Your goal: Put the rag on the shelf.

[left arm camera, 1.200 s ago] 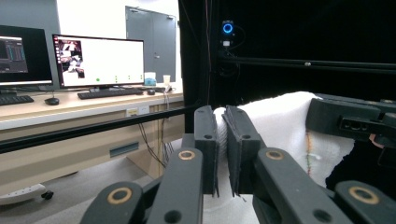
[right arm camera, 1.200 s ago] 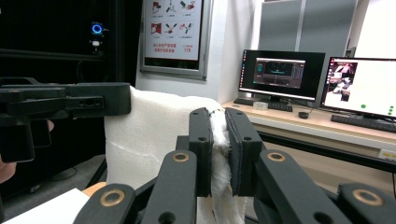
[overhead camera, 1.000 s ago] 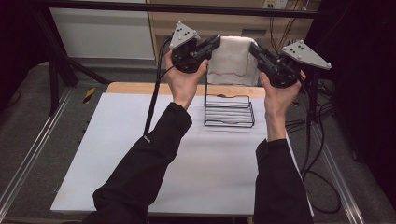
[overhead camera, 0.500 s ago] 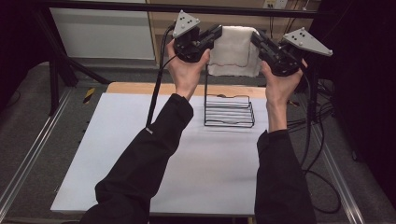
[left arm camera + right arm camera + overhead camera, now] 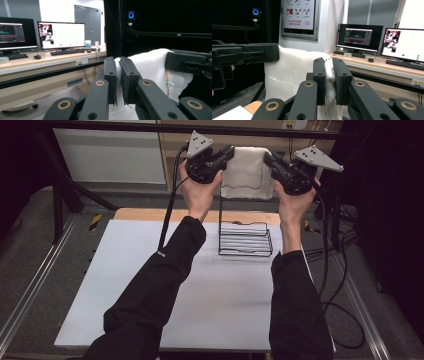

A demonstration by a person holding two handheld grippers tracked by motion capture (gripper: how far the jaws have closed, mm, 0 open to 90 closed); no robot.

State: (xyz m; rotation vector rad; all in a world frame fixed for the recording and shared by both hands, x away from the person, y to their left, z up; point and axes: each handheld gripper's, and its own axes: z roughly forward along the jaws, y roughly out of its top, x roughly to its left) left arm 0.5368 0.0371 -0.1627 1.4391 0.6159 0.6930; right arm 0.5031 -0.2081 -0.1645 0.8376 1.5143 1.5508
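A white towel (image 5: 247, 172) hangs spread between my two grippers, held high over the far edge of the table. My left gripper (image 5: 229, 154) is shut on its upper left corner, and the cloth sits pinched between the jaws of the left gripper (image 5: 119, 62). My right gripper (image 5: 268, 160) is shut on the upper right corner, with towel fabric (image 5: 289, 72) squeezed in the right gripper (image 5: 329, 63). Below the towel (image 5: 152, 65) a black wire rack (image 5: 245, 240) stands on the white table top (image 5: 150, 285).
A black frame bar (image 5: 125, 126) crosses just behind the grippers. Cables (image 5: 335, 270) trail off the table's right side. A desk with monitors (image 5: 61, 35) and a keyboard (image 5: 66, 52) stands beyond the table.
Both hands have carried the stretched towel farther from the person, upward in the high view. The grips on the two corners are unchanged.
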